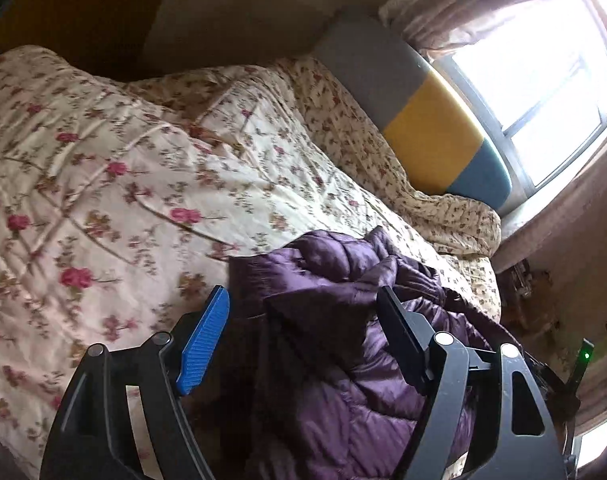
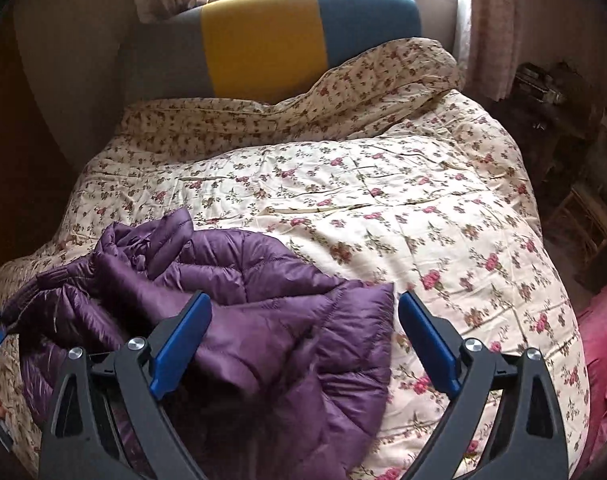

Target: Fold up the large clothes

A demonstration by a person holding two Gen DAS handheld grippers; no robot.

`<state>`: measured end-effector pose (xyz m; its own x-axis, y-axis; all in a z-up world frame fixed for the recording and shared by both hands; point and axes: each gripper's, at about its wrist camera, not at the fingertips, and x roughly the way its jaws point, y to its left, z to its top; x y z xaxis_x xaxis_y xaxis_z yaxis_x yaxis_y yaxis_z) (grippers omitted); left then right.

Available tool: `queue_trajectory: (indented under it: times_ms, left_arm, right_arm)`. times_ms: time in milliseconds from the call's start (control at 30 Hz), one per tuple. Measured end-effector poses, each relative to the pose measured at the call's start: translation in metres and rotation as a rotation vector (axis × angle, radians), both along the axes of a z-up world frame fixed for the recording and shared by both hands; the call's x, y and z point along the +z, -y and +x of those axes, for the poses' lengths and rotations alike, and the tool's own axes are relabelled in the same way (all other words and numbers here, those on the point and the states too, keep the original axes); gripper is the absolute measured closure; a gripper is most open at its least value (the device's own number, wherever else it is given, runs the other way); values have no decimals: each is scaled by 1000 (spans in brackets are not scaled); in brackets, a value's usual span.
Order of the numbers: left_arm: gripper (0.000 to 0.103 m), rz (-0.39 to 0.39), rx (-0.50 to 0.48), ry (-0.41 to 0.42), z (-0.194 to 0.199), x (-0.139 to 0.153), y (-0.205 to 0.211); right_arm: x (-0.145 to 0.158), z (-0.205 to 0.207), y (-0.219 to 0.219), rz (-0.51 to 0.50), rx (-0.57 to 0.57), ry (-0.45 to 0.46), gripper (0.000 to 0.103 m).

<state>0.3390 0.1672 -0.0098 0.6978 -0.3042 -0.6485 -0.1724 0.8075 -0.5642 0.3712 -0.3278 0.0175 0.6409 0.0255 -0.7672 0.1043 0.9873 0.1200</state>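
A purple quilted puffer jacket (image 2: pixel 255 312) lies crumpled on the floral bedspread (image 2: pixel 383 200), near the bed's front left corner in the right wrist view. My right gripper (image 2: pixel 305 304) hovers over the jacket's right edge, open, its blue pads clear of the cloth. In the left wrist view the same jacket (image 1: pixel 343 320) fills the lower middle. My left gripper (image 1: pixel 303 300) stands open above it, one blue pad (image 1: pixel 203 344) over the bedspread (image 1: pixel 103 200) and the black finger over the jacket. A folded-up flap of the jacket rises between the jaws without being pinched.
A headboard (image 2: pixel 263 40) in grey, yellow and teal stands under a bright window (image 1: pixel 543 80) with curtains. A rolled floral quilt (image 2: pixel 343 92) lies along the headboard. Something pink (image 2: pixel 603 340) sits beside the bed at the right. Dark furniture (image 2: pixel 563 160) stands beyond the bed's right edge.
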Motion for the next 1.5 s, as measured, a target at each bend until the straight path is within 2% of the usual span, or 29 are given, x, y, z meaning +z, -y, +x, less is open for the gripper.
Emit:
queue_trajectory:
  times_ms: [100,267,367,533,600,667,700,733,767,800,833,867,1033,1500]
  left_arm:
    - [28,1,1,-7,-14,-7,-6]
    - [28,-24,-40,-45,-48,-36,-3]
    - [28,-41,-77,-59,-61,-50,6]
    - [28,-64,-119,-76,-69,-64,22]
    - [28,-66,-124,-77,-70,-67,25]
    - [32,-70,-129,-81,-68,-68,28]
    - [35,-74,-136,-82,-67,-69,30]
    - [44,-81,-146,-82,-66,-70,31]
    - [56,-82,-160,-82,-65,-70,33]
    - [64,-77,-178,-82,-63,-71,35]
    - [76,-74,-186,-80,-64,-70,36]
    - [83,-71,-191,-77,-65,-69,37]
    - [93,-79,-217,-67,-76,-64,34]
    - [95,-83,-277,-48,-137,-62,29]
  right_arm:
    - [-5,-17,5,21,-2,10,6]
    - [-19,-41,14,82,-7,0,3]
    - [-29,-49,15,113,11,-34,3]
    - [-53,-58,-6,69,90,-103,5]
    - [-66,-62,-17,34,119,-131,17]
    - [-81,-62,-24,19,142,-170,37]
    - [-85,-62,-26,16,147,-177,39]
    - [-91,-63,-30,11,158,-183,46]
    - [-96,-63,-33,10,170,-193,58]
    - [-99,-64,-36,6,179,-203,66]
    - [-101,-65,-40,7,194,-209,86]
    - [-101,-67,-45,-12,211,-211,89]
    - [-100,-79,-51,-40,260,-231,96]
    - [-83,-130,-46,-49,305,-255,98]
